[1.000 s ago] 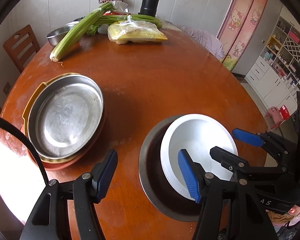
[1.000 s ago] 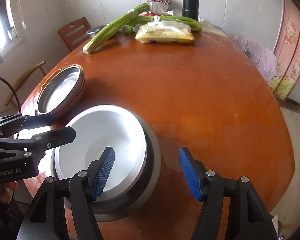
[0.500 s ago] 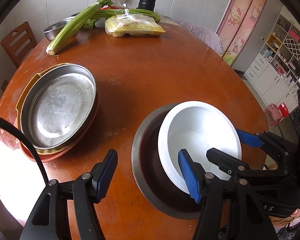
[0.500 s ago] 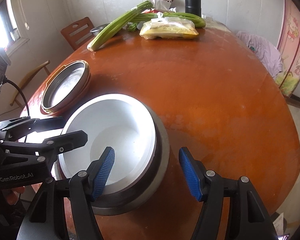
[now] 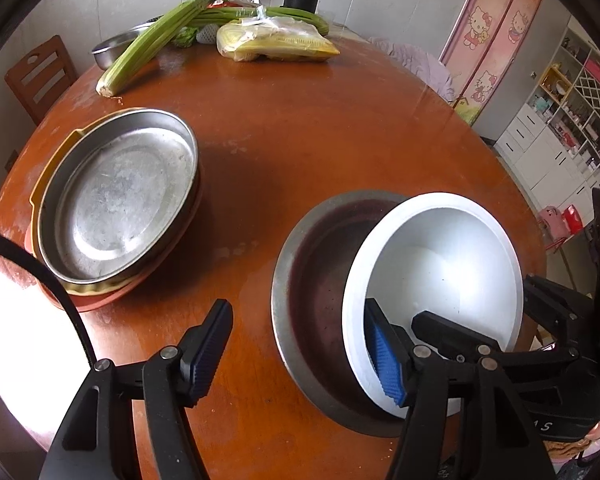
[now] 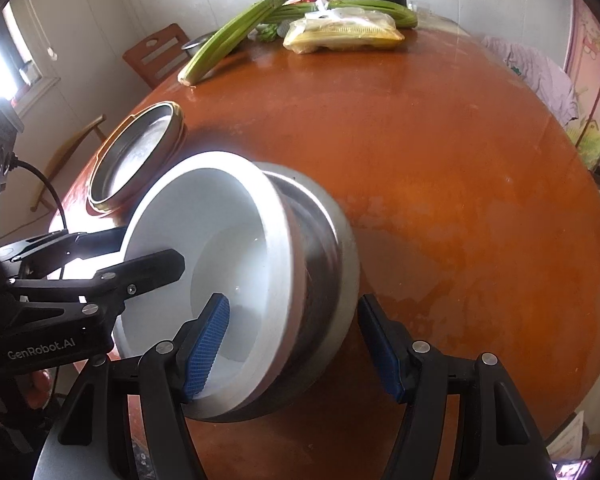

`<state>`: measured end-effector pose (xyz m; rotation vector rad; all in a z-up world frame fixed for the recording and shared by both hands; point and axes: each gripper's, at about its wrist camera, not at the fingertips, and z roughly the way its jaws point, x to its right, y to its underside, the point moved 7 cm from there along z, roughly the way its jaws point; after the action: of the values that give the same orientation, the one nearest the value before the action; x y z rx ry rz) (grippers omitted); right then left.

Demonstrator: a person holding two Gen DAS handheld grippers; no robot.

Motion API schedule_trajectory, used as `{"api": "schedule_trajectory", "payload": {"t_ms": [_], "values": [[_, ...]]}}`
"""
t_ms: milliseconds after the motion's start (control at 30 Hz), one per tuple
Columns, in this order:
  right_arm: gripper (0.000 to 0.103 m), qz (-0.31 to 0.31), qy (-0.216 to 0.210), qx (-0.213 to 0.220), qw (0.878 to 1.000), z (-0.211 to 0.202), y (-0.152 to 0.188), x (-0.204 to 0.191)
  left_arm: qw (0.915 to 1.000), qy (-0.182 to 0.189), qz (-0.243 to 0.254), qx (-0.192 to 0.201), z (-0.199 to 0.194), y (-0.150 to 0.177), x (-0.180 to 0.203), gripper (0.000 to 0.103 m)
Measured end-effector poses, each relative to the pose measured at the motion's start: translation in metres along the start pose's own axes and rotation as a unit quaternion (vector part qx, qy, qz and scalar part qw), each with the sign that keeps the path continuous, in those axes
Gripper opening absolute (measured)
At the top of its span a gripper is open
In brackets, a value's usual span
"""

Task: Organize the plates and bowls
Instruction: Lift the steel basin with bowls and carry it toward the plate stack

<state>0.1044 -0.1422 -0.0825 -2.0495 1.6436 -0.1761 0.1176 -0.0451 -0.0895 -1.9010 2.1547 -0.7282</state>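
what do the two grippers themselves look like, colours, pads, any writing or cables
Both the left gripper and the right gripper are matte black plastic frames with silver screw heads at the joints. Each finger ends in a blue ribbed pad. The left gripper's body carries white "GenRobot.AI" lettering, seen from the right wrist view. A black cable curves past the left gripper.

Both grippers are black plastic with silver screws. Their fingers carry ribbed blue pads. White "GenRobot.AI" lettering marks the left one.

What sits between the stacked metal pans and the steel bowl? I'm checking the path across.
Only bare table separates the metal pans from the steel bowl, clearest in the left wrist view.
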Motion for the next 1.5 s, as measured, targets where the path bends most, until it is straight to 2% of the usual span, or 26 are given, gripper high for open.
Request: {"api": "schedule_trajectory", "payload": {"t_ms": [100, 200, 367, 967, 1500], "values": [[0.068, 0.004, -0.007, 0.000, 1.000, 0.001, 0.000, 0.001, 1.0000, 0.003, 0.001, -0.001, 0.002, 0.001, 0.002, 0.062], [0.066, 0.004, -0.013, 0.000, 1.000, 0.001, 0.001, 0.001, 0.9999, 0.009, 0.007, -0.004, 0.004, 0.002, 0.006, 0.055], [0.056, 0.000, -0.018, 0.012, 1.000, -0.002, -0.001, -0.003, 0.9998, 0.010, 0.015, -0.006, 0.006, 0.004, 0.015, 0.045], [0.055, -0.009, -0.013, 0.020, 1.000, -0.006, -0.010, -0.008, 0.9999, -0.004, 0.014, 0.003, -0.003, -0.001, 0.012, 0.043], [0.055, -0.036, -0.009, 0.025, 0.999, -0.006, -0.037, -0.032, 0.9998, -0.010, 0.000, 0.015, -0.018, -0.021, -0.014, 0.043]]}}
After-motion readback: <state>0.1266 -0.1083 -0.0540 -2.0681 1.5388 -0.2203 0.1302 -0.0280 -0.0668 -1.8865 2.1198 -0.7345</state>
